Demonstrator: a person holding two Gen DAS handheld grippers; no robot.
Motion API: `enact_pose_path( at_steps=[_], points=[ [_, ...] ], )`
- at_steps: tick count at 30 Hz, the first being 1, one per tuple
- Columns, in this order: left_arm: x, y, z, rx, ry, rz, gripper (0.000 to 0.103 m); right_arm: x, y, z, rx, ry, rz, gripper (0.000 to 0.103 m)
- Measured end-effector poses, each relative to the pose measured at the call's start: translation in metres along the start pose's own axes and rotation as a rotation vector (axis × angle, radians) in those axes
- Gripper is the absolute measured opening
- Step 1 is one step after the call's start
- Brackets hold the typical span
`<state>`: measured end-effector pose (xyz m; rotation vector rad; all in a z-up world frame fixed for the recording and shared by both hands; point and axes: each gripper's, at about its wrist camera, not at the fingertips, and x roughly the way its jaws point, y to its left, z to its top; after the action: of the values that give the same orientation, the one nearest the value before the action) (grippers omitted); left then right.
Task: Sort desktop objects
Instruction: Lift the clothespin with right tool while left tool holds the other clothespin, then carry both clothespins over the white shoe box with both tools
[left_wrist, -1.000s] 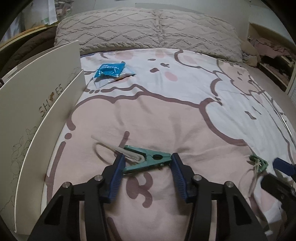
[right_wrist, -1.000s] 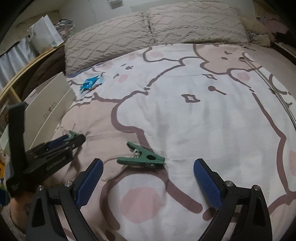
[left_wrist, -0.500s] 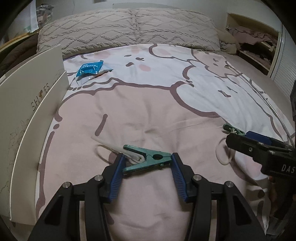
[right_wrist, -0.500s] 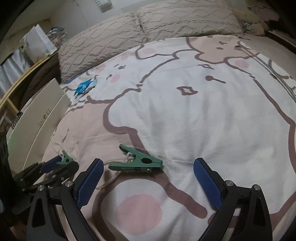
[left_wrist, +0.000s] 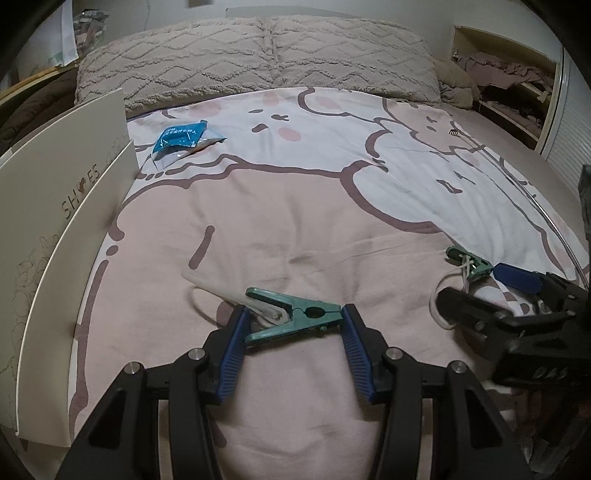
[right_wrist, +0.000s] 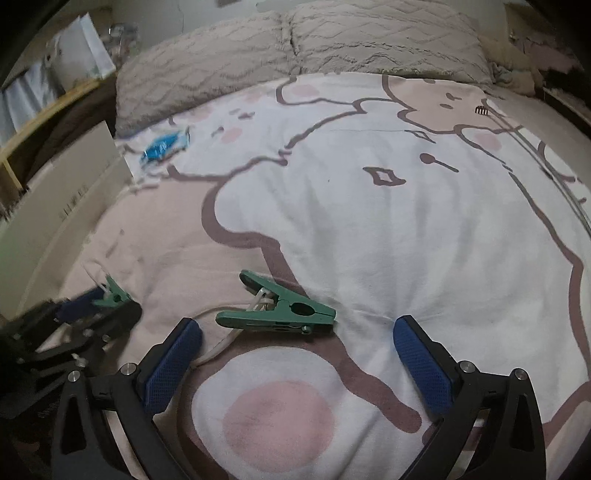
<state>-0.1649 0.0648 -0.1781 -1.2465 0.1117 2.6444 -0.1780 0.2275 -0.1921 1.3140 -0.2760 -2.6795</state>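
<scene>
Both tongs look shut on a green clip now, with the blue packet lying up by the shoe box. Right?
Not quite: the right tongs are open, their green clip lying ungripped on the bedspread, per the right wrist view. The rest holds.

The left gripper (left_wrist: 293, 325) has a matte black plastic frame that forks into two angular arms with triangular cut-outs. Each arm ends in a finger faced with a ribbed blue pad (left_wrist: 232, 347), and round silver screws (left_wrist: 195, 354) sit at the joints. The right gripper (right_wrist: 297, 345) is built the same way, with its blue pads (right_wrist: 421, 363) showing a fine mesh texture.
</scene>
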Motion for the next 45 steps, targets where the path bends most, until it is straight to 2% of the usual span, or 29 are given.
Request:
enact_pose_path(
  at_steps=[4,7,11,16,32,45],
  points=[
    [0.0,0.0,0.0,0.002,0.001,0.002,0.05,-0.012,-0.012,0.0,0.103,-0.025,0.071,0.101],
    [0.0,0.0,0.0,0.005,0.0,0.005,0.05,-0.016,-0.006,-0.003,0.112,-0.038,0.044,0.09],
    [0.0,0.0,0.0,0.004,0.001,0.004,0.05,-0.013,0.005,0.002,0.105,-0.043,0.033,0.071],
    [0.0,0.001,0.001,0.002,-0.001,0.002,0.05,-0.005,0.016,0.005,0.061,-0.043,-0.023,0.056],
    [-0.026,0.005,0.009,-0.025,-0.096,-0.038,0.05,-0.022,0.007,0.001,0.102,-0.118,0.045,0.055],
    [-0.075,0.021,0.036,-0.073,-0.241,-0.054,0.05,-0.062,0.033,0.019,0.02,-0.221,0.084,0.055]
  ],
)
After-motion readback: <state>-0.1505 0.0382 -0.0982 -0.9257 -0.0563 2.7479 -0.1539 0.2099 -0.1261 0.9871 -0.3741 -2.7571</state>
